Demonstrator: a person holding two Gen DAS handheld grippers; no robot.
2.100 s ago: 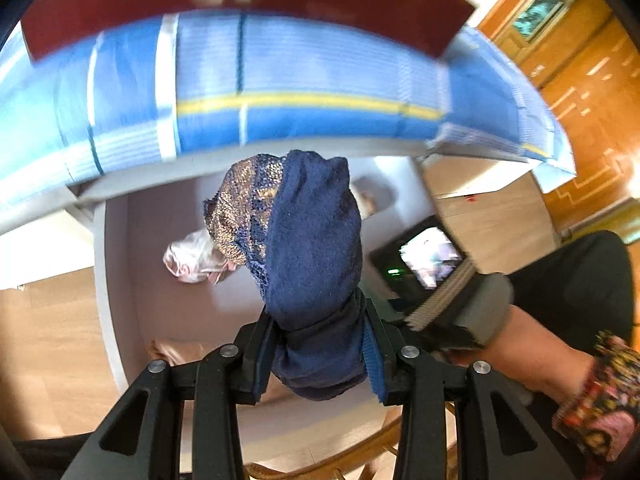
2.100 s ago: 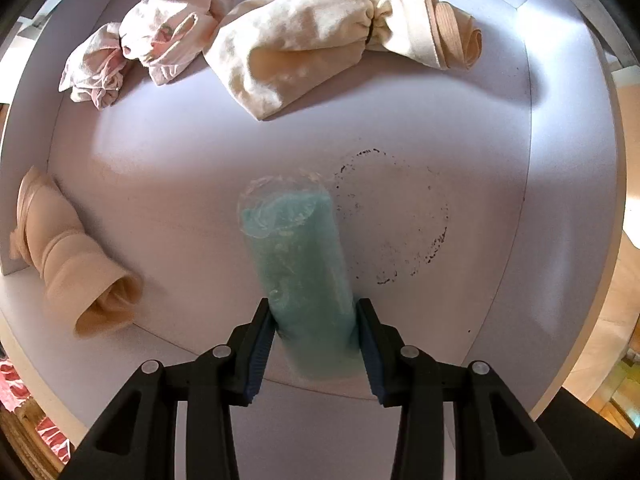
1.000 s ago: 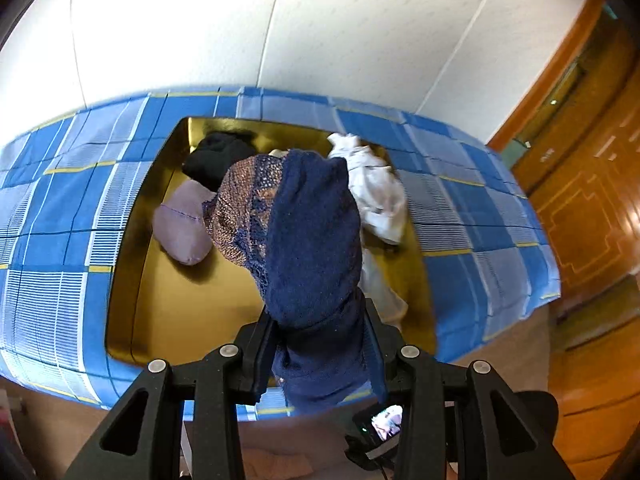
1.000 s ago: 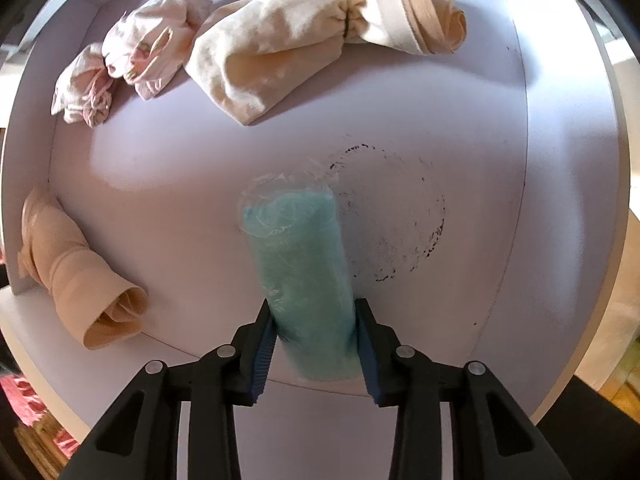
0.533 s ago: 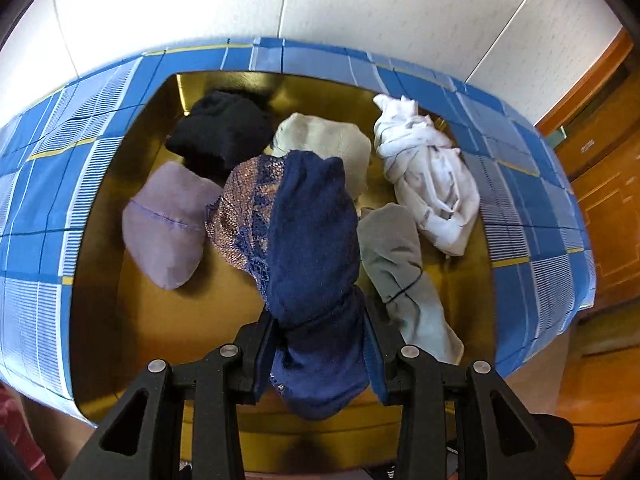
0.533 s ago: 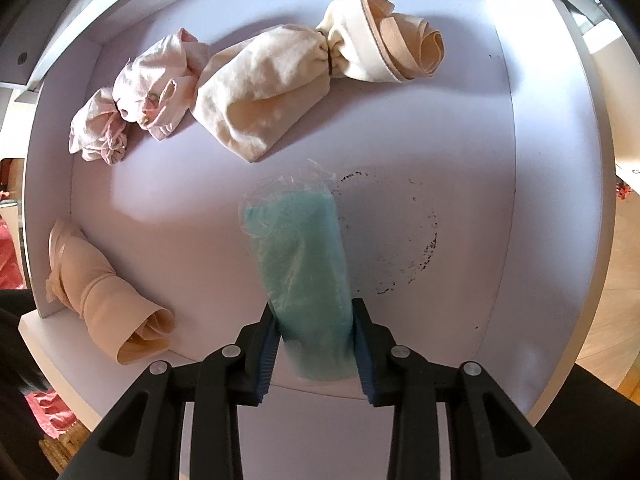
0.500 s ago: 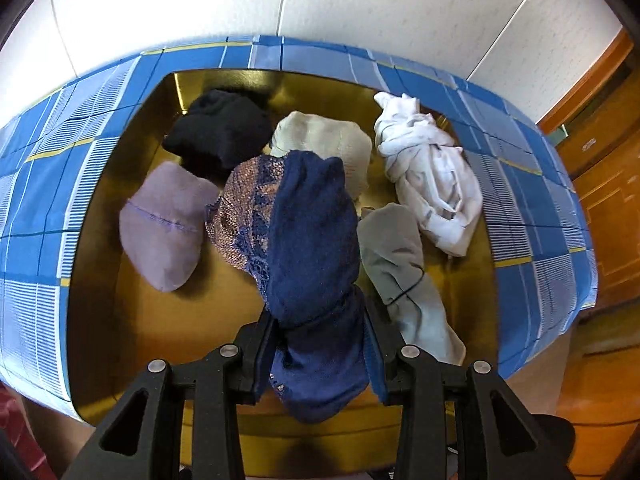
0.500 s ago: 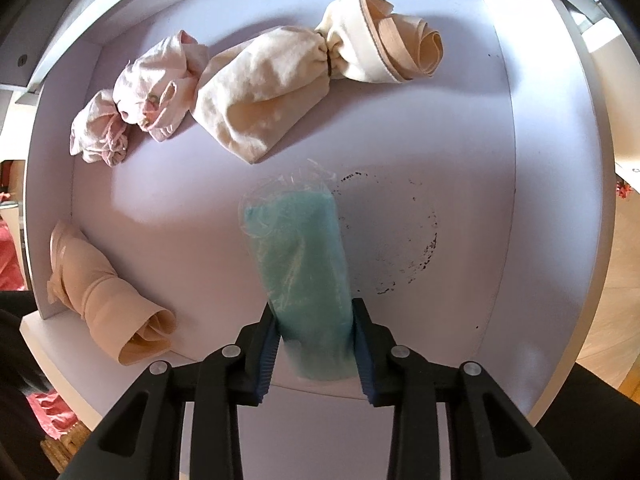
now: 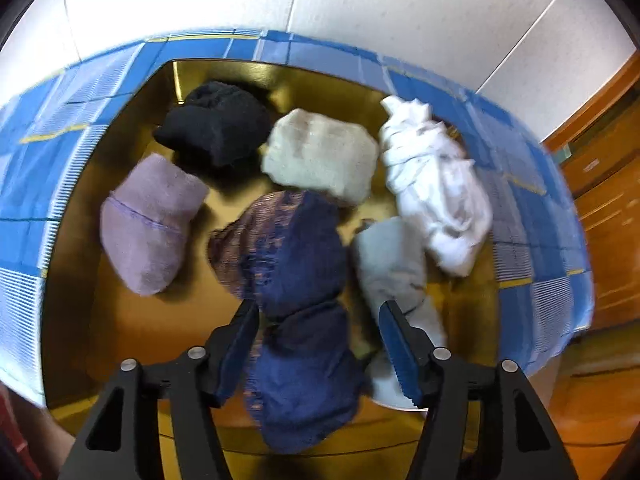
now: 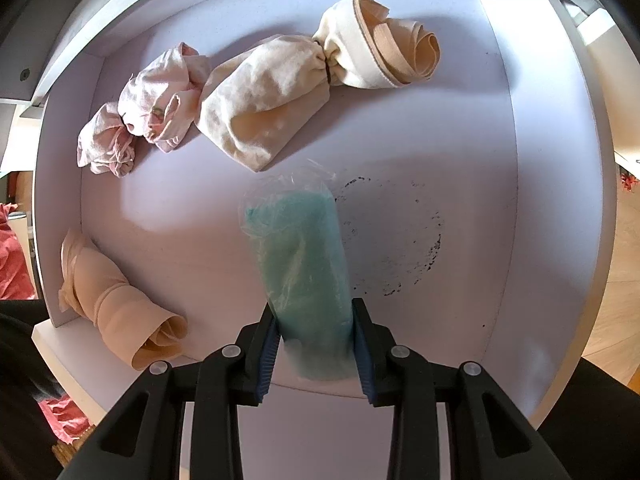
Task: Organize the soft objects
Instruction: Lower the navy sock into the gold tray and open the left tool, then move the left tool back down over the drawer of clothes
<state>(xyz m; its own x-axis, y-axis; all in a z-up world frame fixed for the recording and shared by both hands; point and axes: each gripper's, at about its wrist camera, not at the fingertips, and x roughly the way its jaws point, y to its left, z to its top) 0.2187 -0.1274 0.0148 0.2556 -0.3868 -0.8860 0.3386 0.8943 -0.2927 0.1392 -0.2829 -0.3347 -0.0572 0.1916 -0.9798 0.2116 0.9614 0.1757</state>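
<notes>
In the left wrist view my left gripper (image 9: 318, 312) is open, its jaws spread apart. The navy blue lace-edged bundle (image 9: 298, 280) lies between them, no longer pinched, over the gold tray (image 9: 76, 292). In the tray lie a black bundle (image 9: 214, 120), a lilac one (image 9: 148, 224), a cream one (image 9: 320, 156), a white one (image 9: 436, 188) and a grey one (image 9: 394, 268). In the right wrist view my right gripper (image 10: 314, 320) is shut on a teal bundle in clear plastic (image 10: 302, 252), held over the white drawer (image 10: 520, 160).
The drawer holds a pink bundle (image 10: 148, 112), a cream bundle (image 10: 264, 116), a beige banded roll (image 10: 384, 60) and a tan roll (image 10: 116, 304). A blue checked cloth (image 9: 532, 208) lies under the tray. A white wall is behind, wooden doors at right.
My left gripper swung up from the drawer to the tray, came closer, and its jaws have opened, letting go of the navy bundle. My right gripper has drawn back slightly, still holding the teal bundle.
</notes>
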